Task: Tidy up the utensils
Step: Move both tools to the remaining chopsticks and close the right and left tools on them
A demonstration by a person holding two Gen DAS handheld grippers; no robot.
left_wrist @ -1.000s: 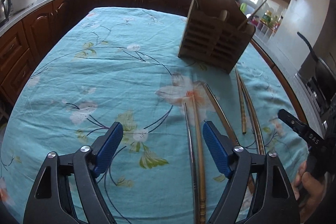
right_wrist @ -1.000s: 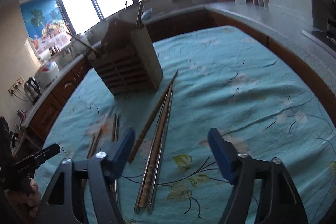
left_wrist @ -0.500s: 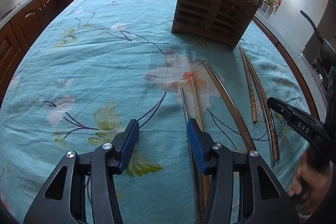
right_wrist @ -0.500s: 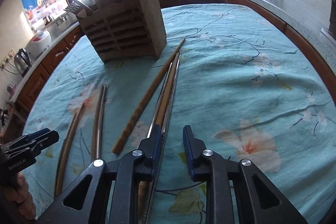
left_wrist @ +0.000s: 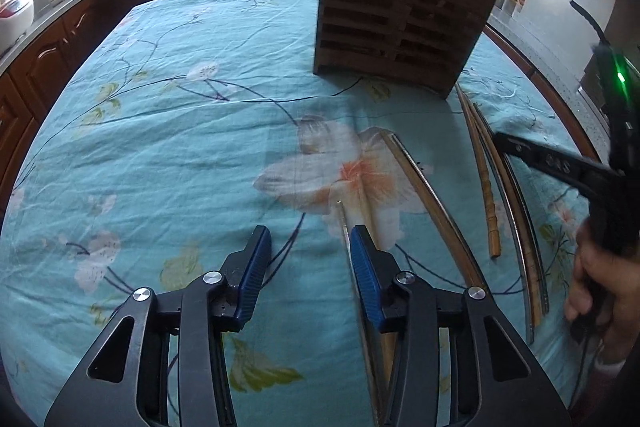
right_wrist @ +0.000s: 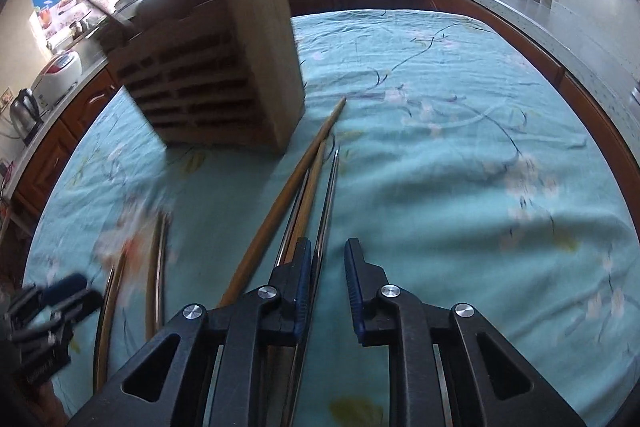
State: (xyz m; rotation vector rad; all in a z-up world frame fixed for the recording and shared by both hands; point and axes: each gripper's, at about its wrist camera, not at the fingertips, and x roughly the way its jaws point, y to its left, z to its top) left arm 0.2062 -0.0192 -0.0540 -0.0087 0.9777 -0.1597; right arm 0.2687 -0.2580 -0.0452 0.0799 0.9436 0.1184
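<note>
A wooden utensil holder stands at the far side of the table. Loose chopsticks lie in front of it. My left gripper hangs low over the cloth, jaws closing, with only cloth between them. A metal chopstick and a wooden chopstick run under its right finger. My right gripper is closing too; a thin metal chopstick runs into the narrow gap beside its left pad, and the pads do not press on it. A bamboo chopstick and a long wooden chopstick lie just to its left.
A teal floral tablecloth covers the table. More chopsticks lie under the right gripper, with a person's hand on its grip. Kitchen counters ring the table, with a rice cooker and a kettle.
Both grippers came forward and down toward the chopsticks, and the holder looms larger. Both pairs of jaws narrowed, the right pair to a thin gap over the metal chopstick.
</note>
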